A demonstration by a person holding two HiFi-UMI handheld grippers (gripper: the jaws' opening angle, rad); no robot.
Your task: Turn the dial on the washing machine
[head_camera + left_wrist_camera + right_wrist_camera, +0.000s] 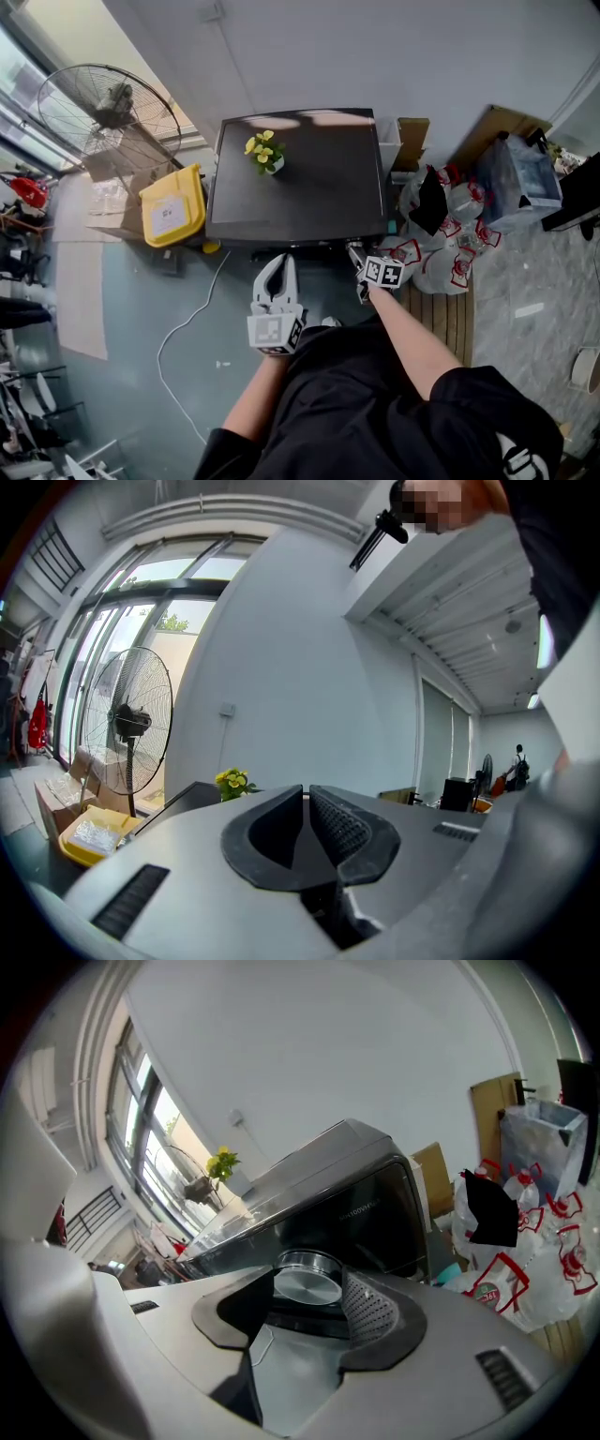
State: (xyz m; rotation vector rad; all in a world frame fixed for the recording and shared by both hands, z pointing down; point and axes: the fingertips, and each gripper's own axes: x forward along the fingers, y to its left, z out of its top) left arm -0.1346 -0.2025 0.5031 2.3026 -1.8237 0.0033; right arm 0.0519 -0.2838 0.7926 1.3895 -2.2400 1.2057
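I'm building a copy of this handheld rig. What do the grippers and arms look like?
Both the left gripper and right gripper have whitish-grey bodies and curved jaws lined with black, finely dotted pads. Each carries a cube of black-and-white square markers. The person wears a black top whose sleeves leave the forearms bare.

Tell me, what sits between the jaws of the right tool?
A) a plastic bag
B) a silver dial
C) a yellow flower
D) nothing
B: the right gripper view shows the right tool with its jaws closed on the silver dial of the washing machine.
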